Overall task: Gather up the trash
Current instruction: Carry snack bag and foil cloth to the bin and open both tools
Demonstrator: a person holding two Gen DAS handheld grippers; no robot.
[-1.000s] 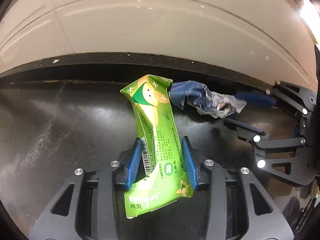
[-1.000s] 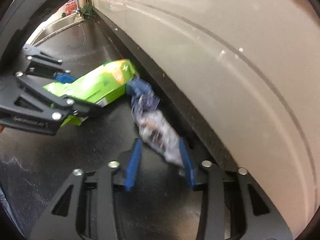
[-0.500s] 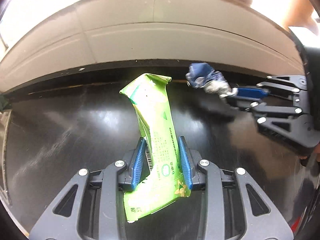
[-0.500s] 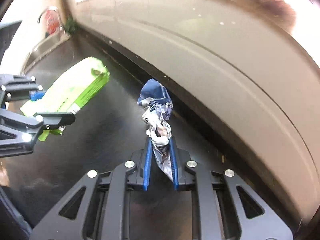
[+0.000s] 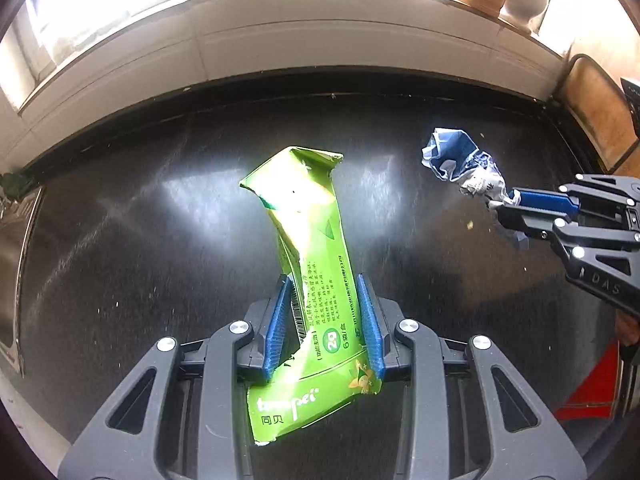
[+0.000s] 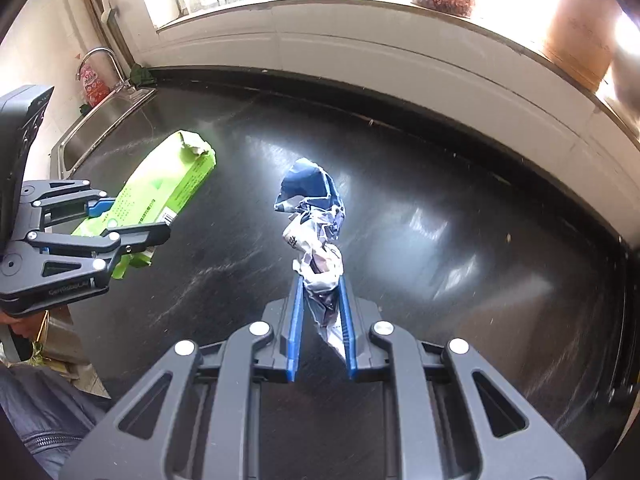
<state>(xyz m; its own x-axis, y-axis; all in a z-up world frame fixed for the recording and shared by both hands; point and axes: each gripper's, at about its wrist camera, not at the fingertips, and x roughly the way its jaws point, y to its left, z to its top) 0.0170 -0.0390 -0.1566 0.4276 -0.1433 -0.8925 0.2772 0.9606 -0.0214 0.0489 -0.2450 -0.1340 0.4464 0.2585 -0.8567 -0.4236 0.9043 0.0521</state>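
Note:
My left gripper point(image 5: 323, 280) is shut on a crushed green carton point(image 5: 310, 240) and holds it up above the black countertop point(image 5: 120, 240). The carton also shows at the left of the right wrist view point(image 6: 168, 196), in the left gripper point(image 6: 132, 220). My right gripper point(image 6: 320, 280) is shut on a crumpled blue and silver wrapper point(image 6: 314, 220), lifted off the counter. The wrapper also shows in the left wrist view point(image 5: 460, 164), at the tip of the right gripper point(image 5: 512, 204).
A steel sink point(image 6: 104, 120) with a tap point(image 6: 98, 58) lies at the counter's left end. A white tiled ledge point(image 6: 360, 48) runs along the back, with jars and a brown pot point(image 6: 580, 36) on the sill. A wooden board point(image 5: 596, 112) leans at the right end.
Both grippers have pulled back and up from the back wall, each lifting its piece of trash. The right gripper closed on the wrapper within the last second.

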